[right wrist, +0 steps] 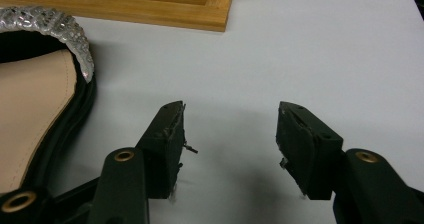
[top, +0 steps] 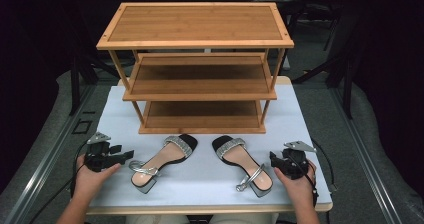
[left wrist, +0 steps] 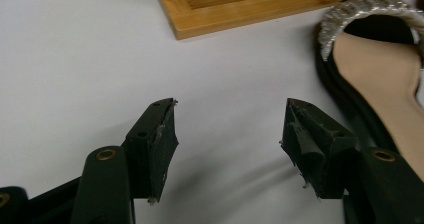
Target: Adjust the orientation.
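Both sets of tongs are spread wide with nothing in them: left tongs (top: 125,154) just left of the left sandal (top: 162,161), right tongs (top: 276,160) just right of the right sandal (top: 242,165). Sandals lie side by side on the white desk (top: 200,184), right before the wooden shoe rack (top: 200,69).

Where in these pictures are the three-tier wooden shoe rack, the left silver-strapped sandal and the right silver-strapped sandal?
three-tier wooden shoe rack (top: 195,23), high view, on the top shelf board.
left silver-strapped sandal (top: 165,159), high view, on the tan insole.
right silver-strapped sandal (top: 243,160), high view, on the tan insole.
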A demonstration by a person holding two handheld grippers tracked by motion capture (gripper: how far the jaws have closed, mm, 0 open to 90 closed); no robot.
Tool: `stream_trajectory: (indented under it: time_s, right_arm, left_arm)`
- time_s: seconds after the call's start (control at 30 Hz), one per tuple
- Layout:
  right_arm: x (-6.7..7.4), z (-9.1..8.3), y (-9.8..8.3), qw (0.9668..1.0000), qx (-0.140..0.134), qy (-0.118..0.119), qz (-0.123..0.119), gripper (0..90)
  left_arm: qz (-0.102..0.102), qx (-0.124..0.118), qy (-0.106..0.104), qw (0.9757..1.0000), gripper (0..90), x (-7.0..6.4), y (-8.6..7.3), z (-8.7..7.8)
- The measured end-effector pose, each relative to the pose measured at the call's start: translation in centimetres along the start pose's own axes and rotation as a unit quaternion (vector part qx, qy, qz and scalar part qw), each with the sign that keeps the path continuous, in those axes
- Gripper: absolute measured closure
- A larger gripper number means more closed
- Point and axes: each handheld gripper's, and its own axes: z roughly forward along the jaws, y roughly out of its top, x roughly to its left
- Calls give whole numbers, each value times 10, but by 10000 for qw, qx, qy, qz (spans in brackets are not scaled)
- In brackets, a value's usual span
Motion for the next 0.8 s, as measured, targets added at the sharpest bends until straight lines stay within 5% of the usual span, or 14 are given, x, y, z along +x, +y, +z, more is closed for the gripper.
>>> stream_trajectory:
  time_s: [0.23,0.47,0.63,0.8]
  right_arm:
    - [-2,-1,0,9999,-61,-42,93,446]
    - [-1,-1,0,9999,-83,-39,111,446]
    - [-1,-1,0,9999,-74,-44,132,446]
    - [-1,-1,0,9998,-73,-3,198,445]
  left_arm:
    - [-119,231,-54,9996,400,-4,11,-7]
    - [398,864,177,9953,398,-24,32,-24]
    - [370,1109,-14,9931,383,-34,41,-27]
    - [603,1420,-101,9880,373,-54,51,-24]
